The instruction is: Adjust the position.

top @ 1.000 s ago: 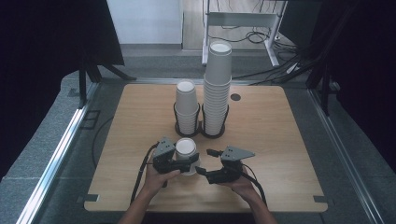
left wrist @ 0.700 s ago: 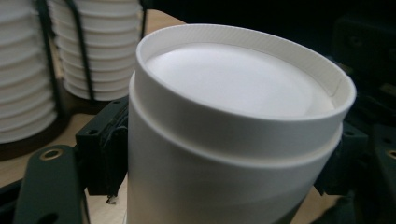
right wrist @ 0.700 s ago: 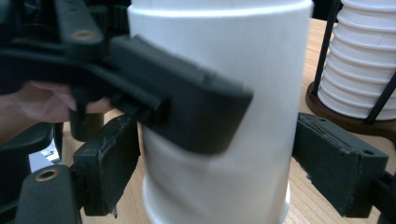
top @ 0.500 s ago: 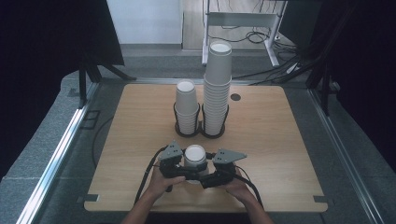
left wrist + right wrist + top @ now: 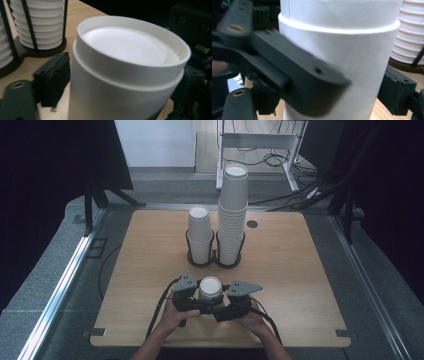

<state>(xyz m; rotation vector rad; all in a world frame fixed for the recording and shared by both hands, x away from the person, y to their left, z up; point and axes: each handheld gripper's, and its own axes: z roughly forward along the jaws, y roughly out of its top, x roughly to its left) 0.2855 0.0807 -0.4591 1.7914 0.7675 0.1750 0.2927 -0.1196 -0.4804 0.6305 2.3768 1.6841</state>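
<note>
White paper cups [image 5: 210, 289], nested, upside down, near table's front edge

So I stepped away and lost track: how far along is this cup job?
Done, judging by the holders: a short stack and a tall stack of cups stand racked at mid-table. In hand: nested cups between the left gripper and right gripper, apparently being separated. What's left is unclear, perhaps stacking them.

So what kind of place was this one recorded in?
Probably a lab or recording studio rather than a home: a bare light wooden table ringed by black curtains, loose cables on the grey floor, and white paper cup stacks in black wire holders.
</note>
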